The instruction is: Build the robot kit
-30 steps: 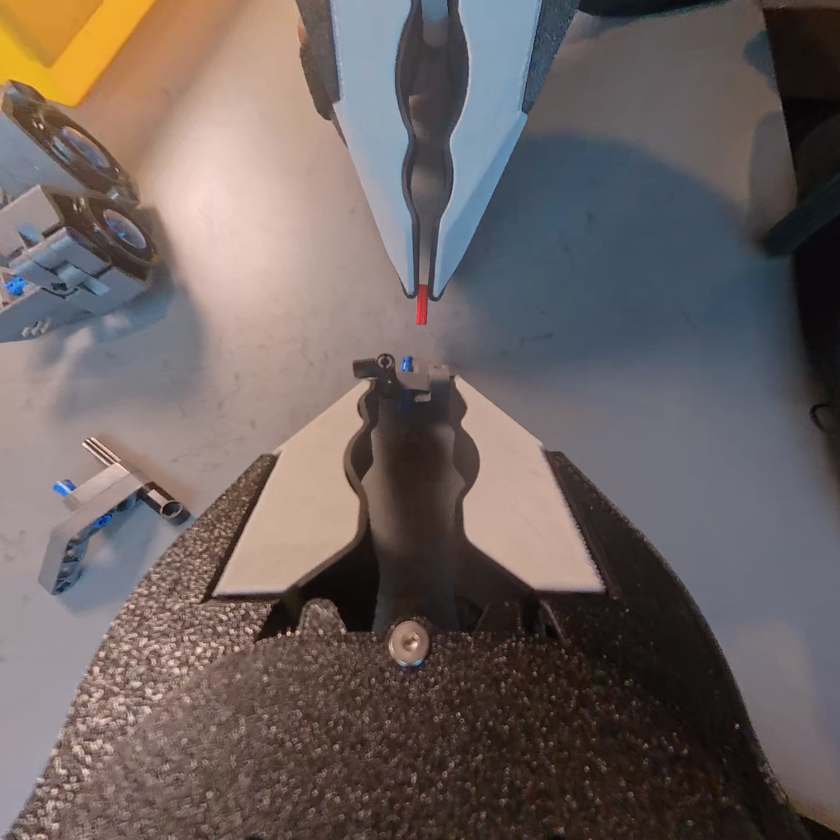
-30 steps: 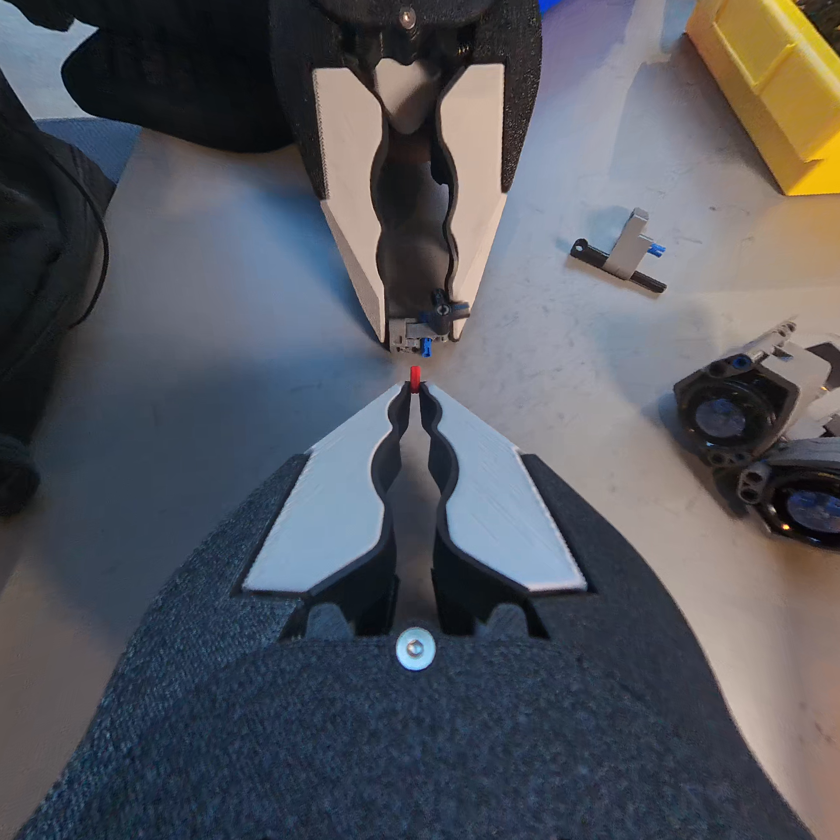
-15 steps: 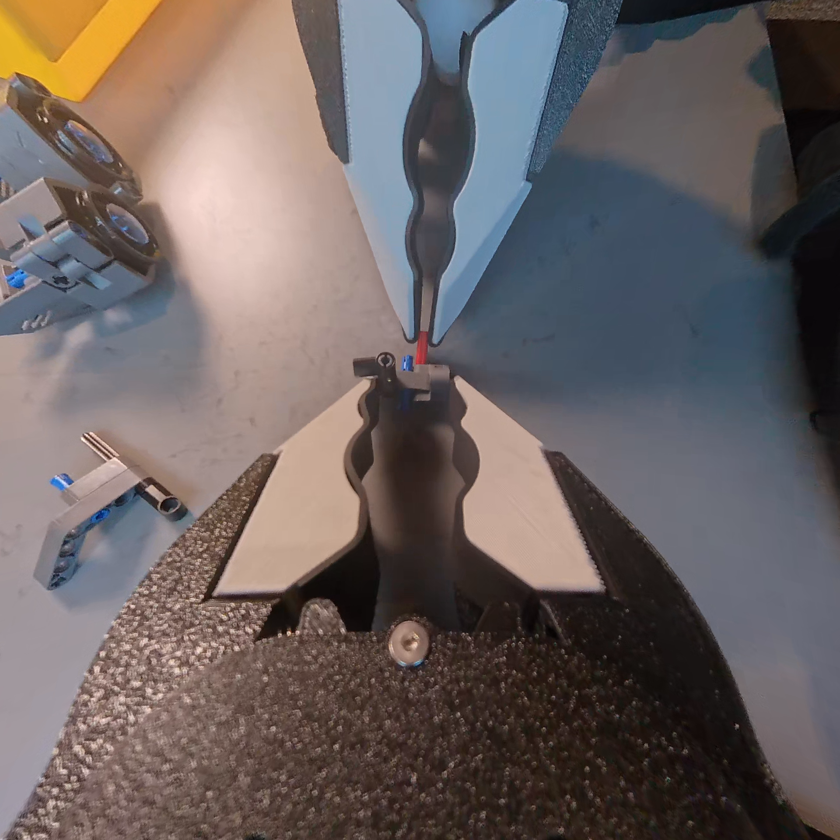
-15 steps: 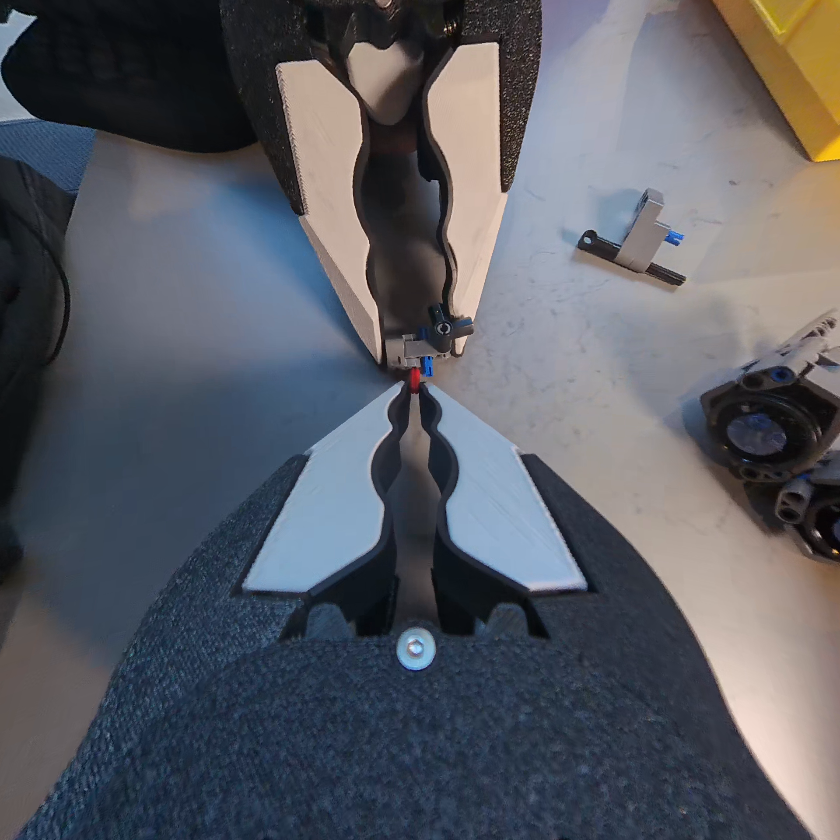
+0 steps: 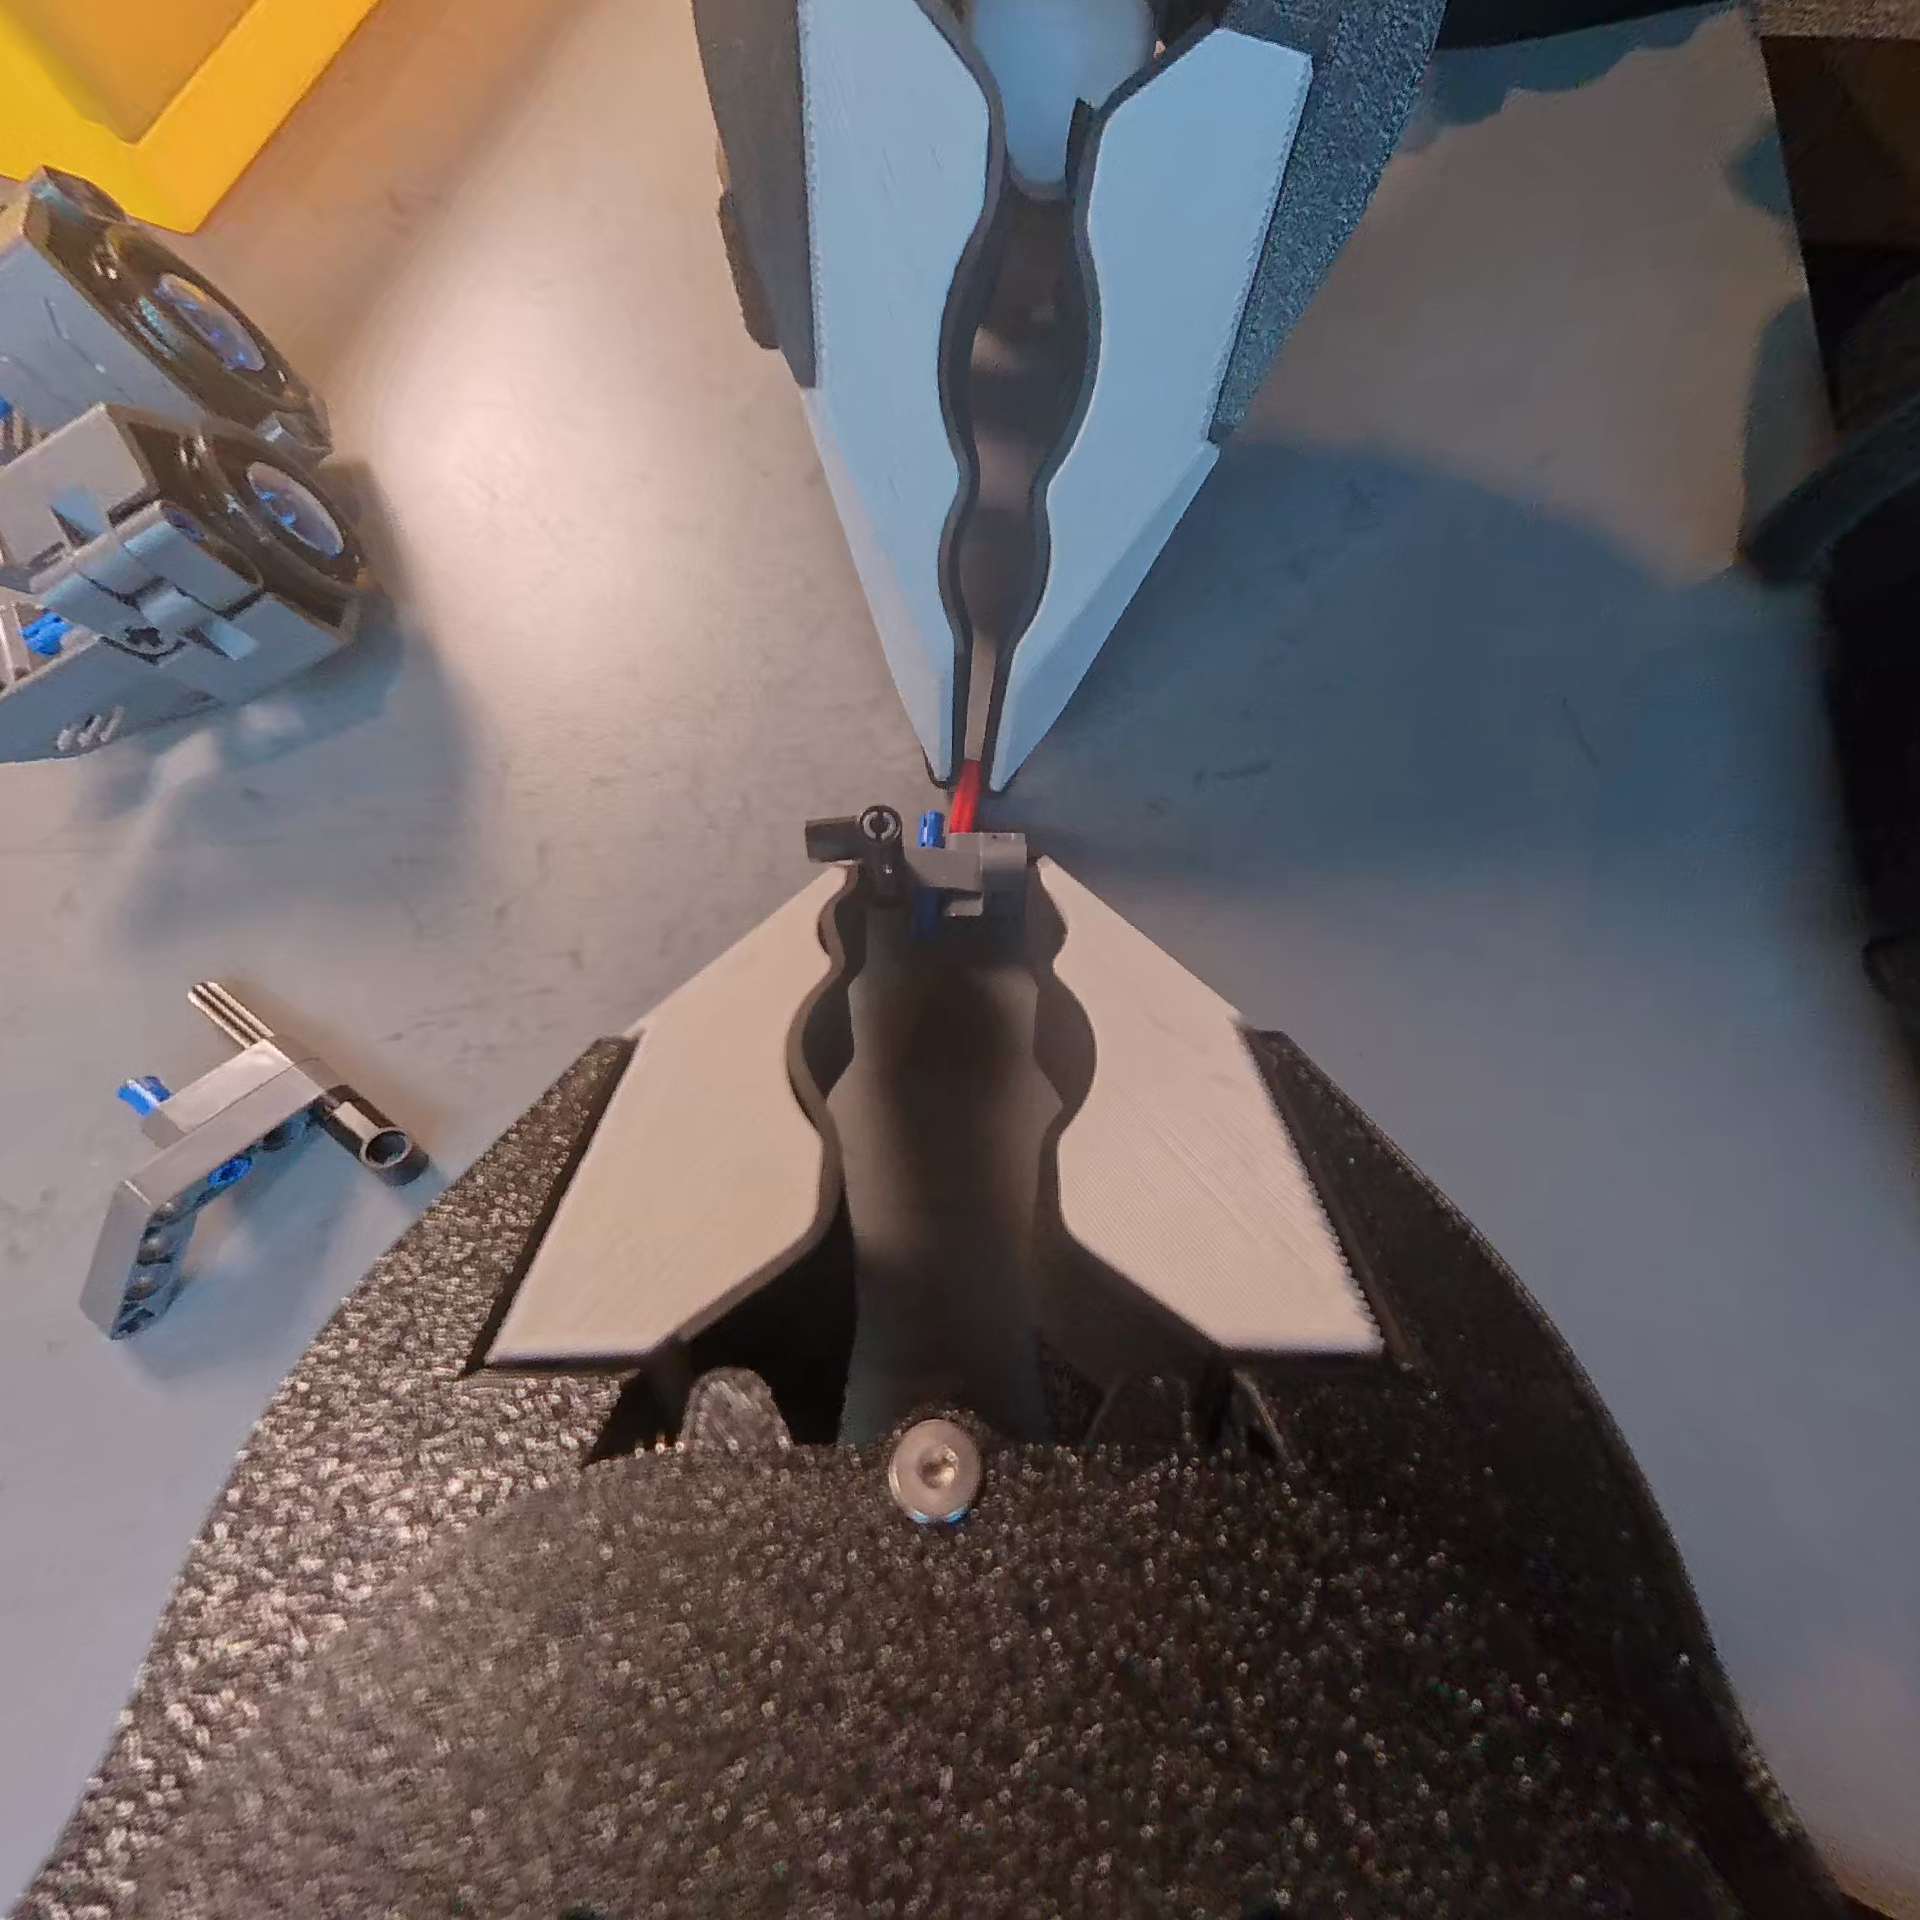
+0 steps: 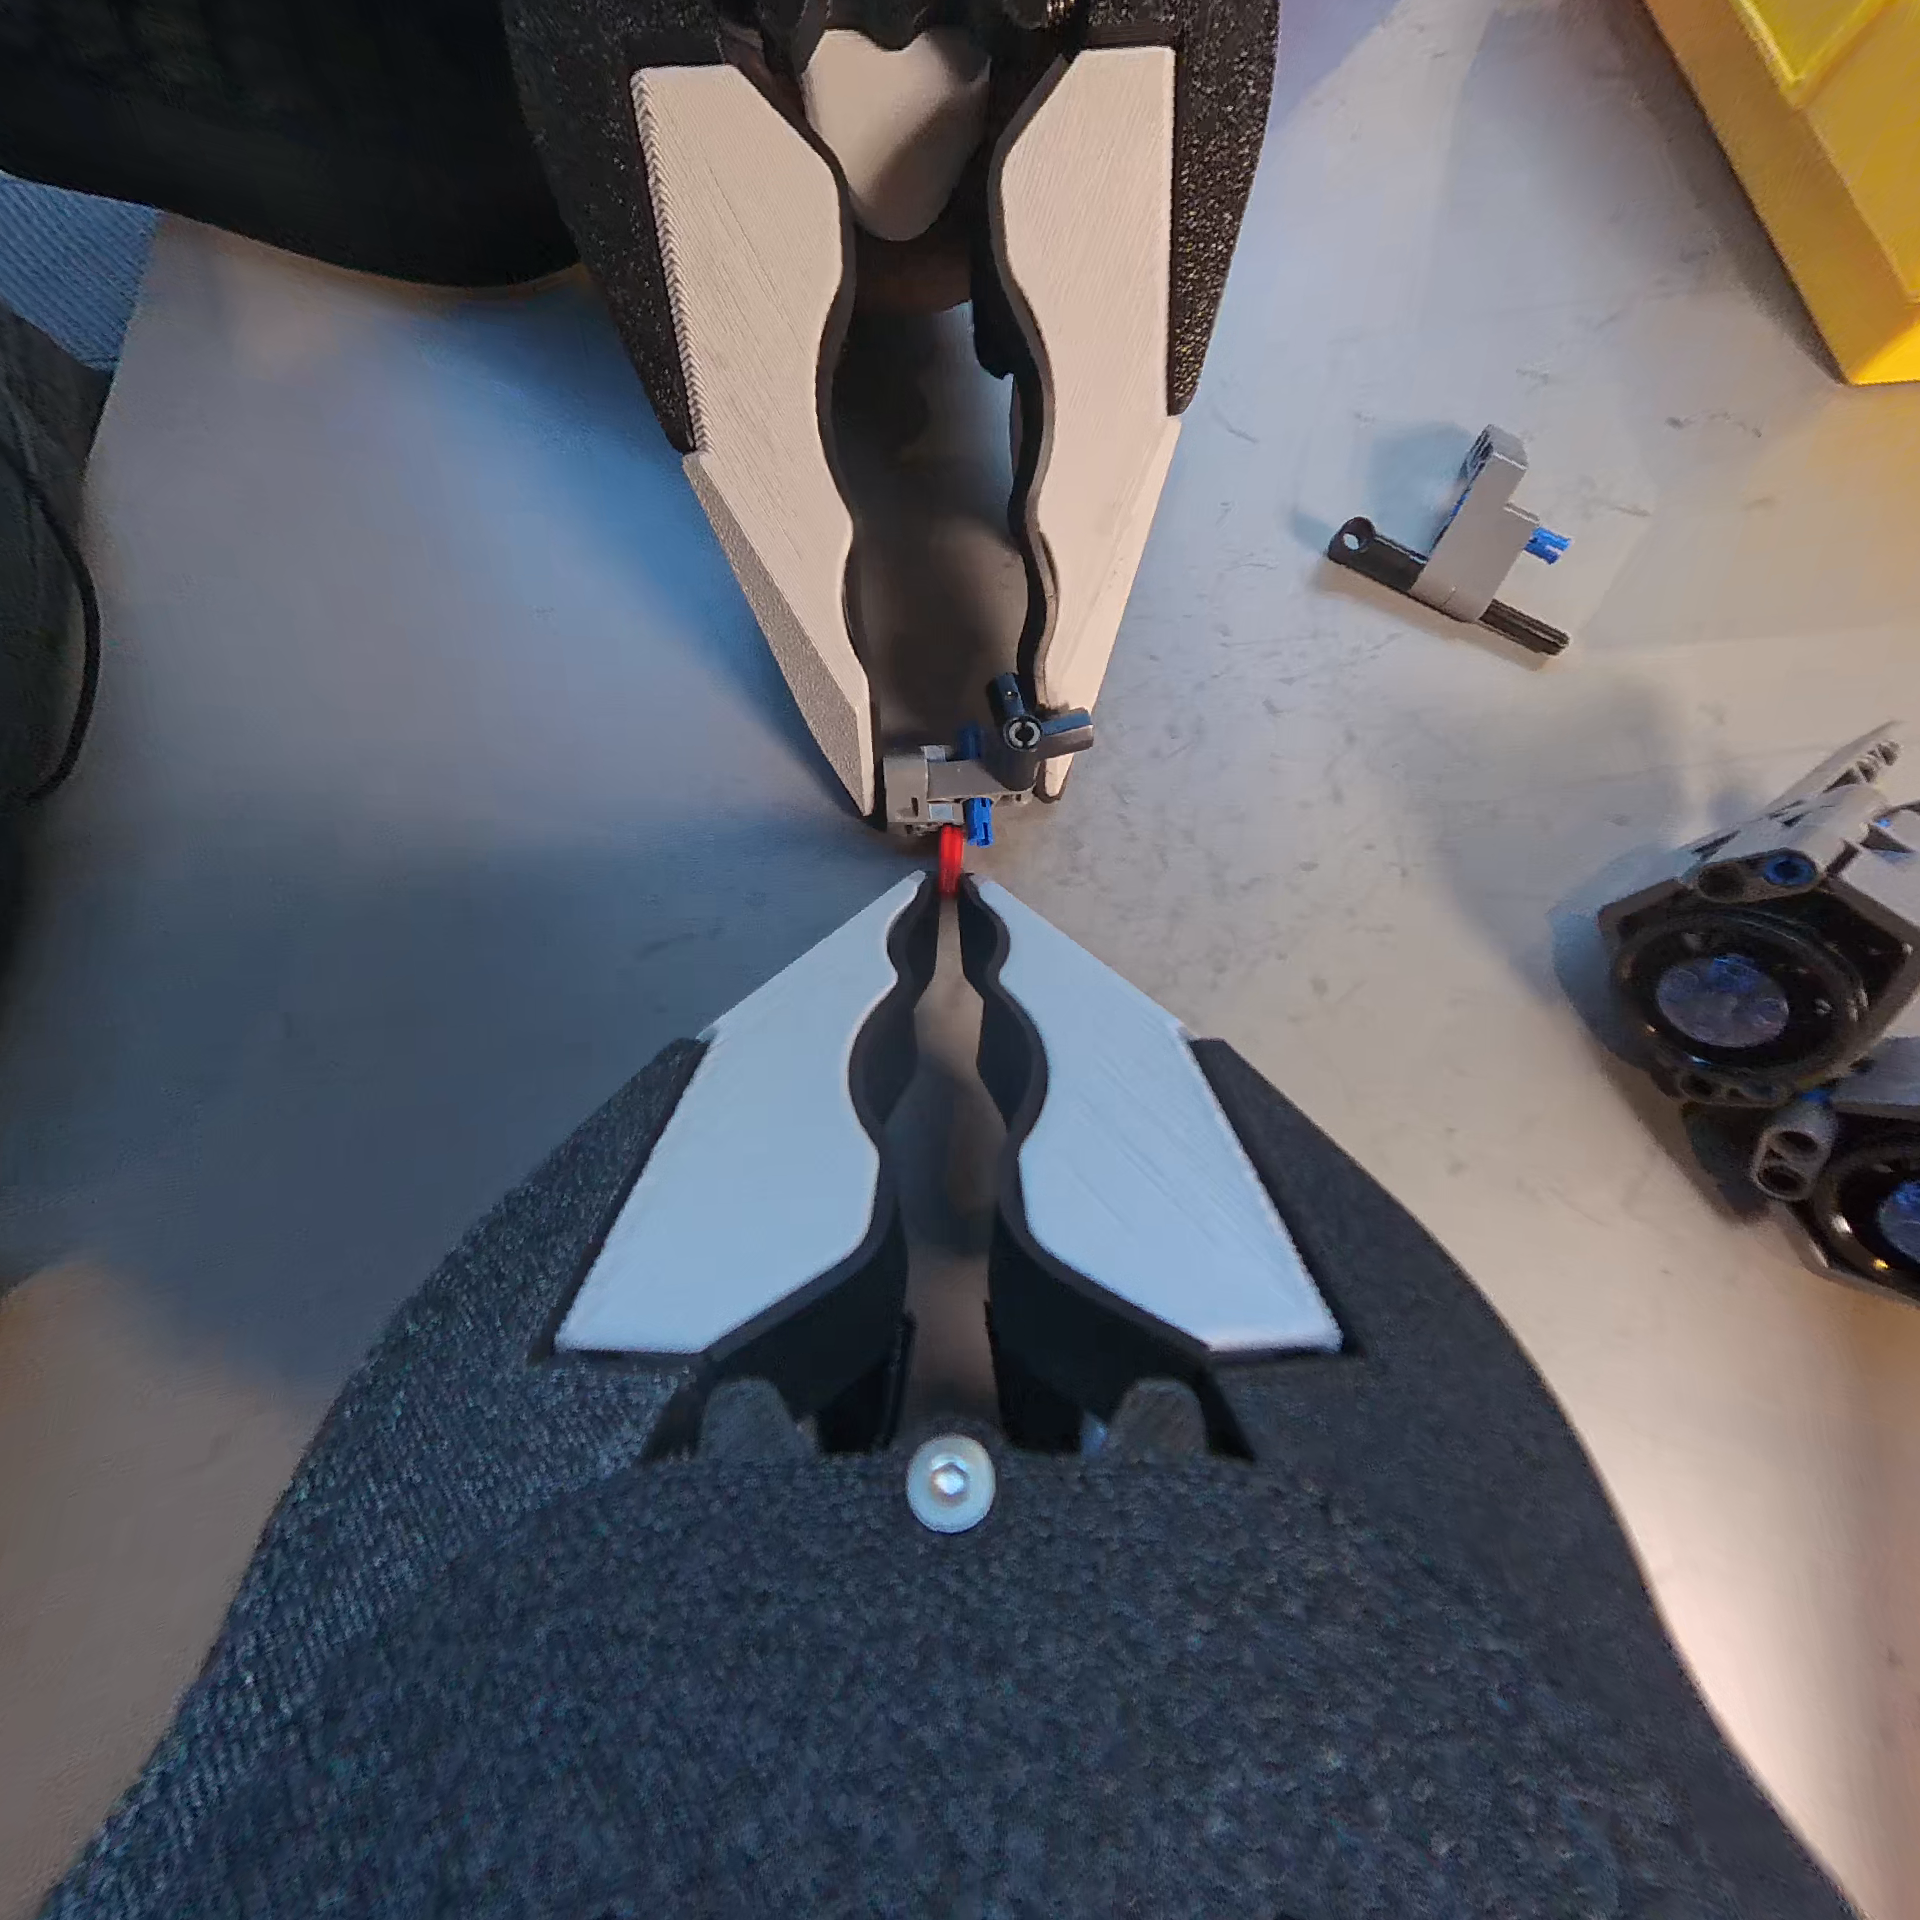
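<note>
The left gripper (image 5: 940, 868) is clamped at its tips on a small grey block (image 5: 971, 862) with a black connector (image 5: 868, 831) and a blue pin (image 5: 928, 828) on it. Nose to nose with it, the right gripper (image 6: 943, 883) is closed tight on a red pin (image 6: 948, 854), pinched at the very tips with only a short stub showing. That stub reaches the face of the grey block, just beside the blue pin; whether it has entered a hole or only touches I cannot tell (the joint is tiny from either camera). Both grippers hang just over the grey bench (image 5: 1455, 831).

Off to the side of the left gripper lies a grey bracket (image 5: 197, 1153) on a black axle (image 5: 353, 1127), flat on the bench and well apart from the grippers. Beyond it sit two grey-and-black motor-like units (image 5: 177, 457), side by side and touching. Farthest off, at the bench's corner, is a yellow bin (image 5: 135, 94). Behind the left gripper, seen from the right wrist view, some dark cloth (image 6: 260, 125) fills the edge.
</note>
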Available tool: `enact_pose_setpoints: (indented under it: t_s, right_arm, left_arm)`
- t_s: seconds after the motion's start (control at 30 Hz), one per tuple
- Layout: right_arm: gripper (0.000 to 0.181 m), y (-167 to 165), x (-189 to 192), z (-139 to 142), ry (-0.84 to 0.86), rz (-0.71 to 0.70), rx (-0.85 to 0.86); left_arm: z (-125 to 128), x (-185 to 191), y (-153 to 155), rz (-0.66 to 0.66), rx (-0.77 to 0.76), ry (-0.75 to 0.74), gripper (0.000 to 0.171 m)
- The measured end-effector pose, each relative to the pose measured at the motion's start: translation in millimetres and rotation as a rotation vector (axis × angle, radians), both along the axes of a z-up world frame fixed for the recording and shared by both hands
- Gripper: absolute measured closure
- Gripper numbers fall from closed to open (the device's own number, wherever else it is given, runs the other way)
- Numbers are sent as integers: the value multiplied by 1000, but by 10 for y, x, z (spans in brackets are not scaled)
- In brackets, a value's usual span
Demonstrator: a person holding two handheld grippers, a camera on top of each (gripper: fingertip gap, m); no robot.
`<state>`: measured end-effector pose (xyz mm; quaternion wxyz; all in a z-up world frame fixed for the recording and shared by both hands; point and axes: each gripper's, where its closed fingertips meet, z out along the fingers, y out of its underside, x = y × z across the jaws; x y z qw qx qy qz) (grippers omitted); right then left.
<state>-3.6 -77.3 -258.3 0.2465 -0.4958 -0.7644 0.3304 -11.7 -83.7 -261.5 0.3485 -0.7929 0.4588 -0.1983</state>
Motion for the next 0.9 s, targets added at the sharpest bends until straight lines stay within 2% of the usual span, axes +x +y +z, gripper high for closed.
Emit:
enact_pose_setpoints:
  t_s: [0.43, 0.63, 0.9]
  right_arm:
    - [180, -13, 3, -13, -26, 12, -34]
    - [179, -14, 5, -21, -87, 73, -17]
    - [180, 7, 10, -8, -95, 67, -122]
  left_arm:
    - [1, 0, -4, -1, 6, 4, 141]
    - [1, 0, -5, -1, 5, 3, 141]
    - [5, -1, -6, 11, 5, 2, 141]
